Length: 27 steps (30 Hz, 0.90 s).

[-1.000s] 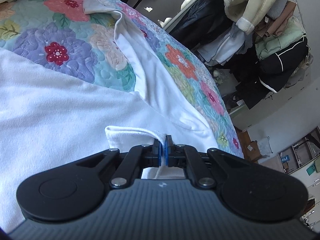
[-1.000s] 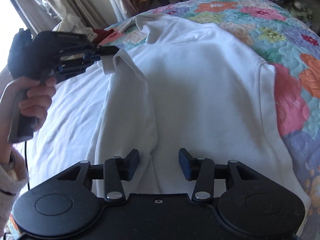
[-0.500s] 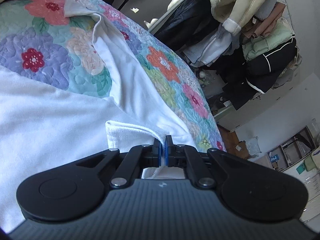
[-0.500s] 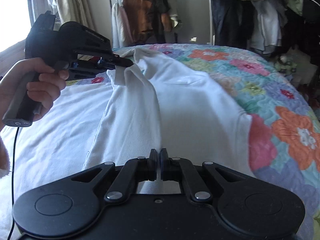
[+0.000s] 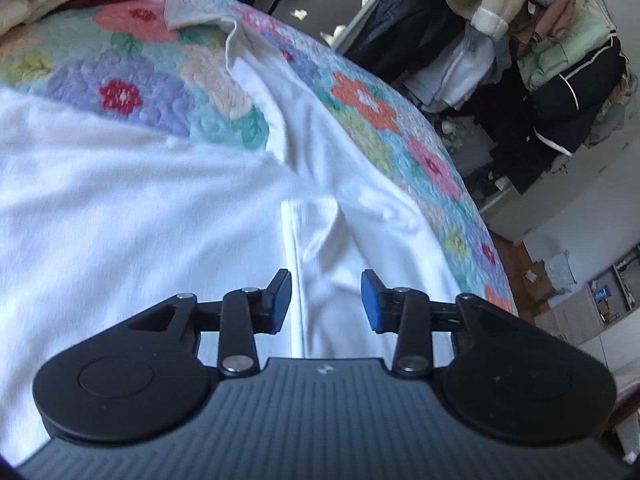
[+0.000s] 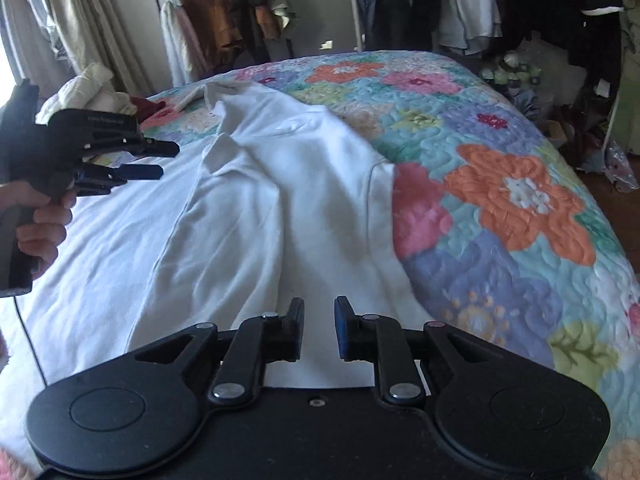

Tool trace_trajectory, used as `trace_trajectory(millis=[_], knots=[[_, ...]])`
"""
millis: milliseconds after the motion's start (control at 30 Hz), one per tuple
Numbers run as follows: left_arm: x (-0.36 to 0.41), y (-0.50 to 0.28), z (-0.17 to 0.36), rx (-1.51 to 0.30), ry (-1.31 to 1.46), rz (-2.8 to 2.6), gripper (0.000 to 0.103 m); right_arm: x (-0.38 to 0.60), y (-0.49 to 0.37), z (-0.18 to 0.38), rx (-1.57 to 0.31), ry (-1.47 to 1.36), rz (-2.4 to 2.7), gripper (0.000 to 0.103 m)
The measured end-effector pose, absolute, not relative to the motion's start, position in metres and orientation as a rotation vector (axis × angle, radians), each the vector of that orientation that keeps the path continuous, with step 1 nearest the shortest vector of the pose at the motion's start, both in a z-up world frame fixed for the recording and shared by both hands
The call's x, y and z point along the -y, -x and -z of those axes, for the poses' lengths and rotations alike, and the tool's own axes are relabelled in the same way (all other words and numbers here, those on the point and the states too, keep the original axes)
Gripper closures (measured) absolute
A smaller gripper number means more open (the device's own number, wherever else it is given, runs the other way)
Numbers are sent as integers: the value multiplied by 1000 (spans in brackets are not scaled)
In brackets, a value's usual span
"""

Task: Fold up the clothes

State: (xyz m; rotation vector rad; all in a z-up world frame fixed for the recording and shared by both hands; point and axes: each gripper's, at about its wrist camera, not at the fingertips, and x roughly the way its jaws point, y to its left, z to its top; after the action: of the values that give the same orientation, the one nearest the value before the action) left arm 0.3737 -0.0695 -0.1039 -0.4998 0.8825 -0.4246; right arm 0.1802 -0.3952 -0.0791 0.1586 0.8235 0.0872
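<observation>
Left wrist view shows the left tool (image 5: pixel 325 294) spread wide, empty, over the folded edge of the white cotton shirt (image 5: pixel 312 240), which lies on the bed's floral patchwork quilt (image 5: pixel 132 92); beyond hang dark jackets (image 5: pixel 560 92). Only the right wrist view shows both tools: the right tool (image 6: pixel 319 328) slightly parted over the shirt's hem (image 6: pixel 280 208), the left tool (image 6: pixel 156 160) held apart above the shirt's far shoulder, and beige curtains (image 6: pixel 80 28) behind.
</observation>
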Motion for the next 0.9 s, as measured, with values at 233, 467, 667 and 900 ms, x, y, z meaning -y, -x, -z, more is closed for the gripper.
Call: trace_trajectory(millis=[233, 467, 667, 900], knots=[[77, -282, 138, -1107, 443, 536, 66, 390, -136, 99, -925, -188, -233, 81], [93, -239, 145, -1075, 401, 549, 62, 368, -135, 116, -938, -122, -256, 98], [82, -233, 145, -1069, 418, 521, 62, 345, -94, 84, -861, 76, -34, 102], [82, -217, 142, -1082, 361, 545, 62, 377, -62, 102, -895, -135, 41, 103]])
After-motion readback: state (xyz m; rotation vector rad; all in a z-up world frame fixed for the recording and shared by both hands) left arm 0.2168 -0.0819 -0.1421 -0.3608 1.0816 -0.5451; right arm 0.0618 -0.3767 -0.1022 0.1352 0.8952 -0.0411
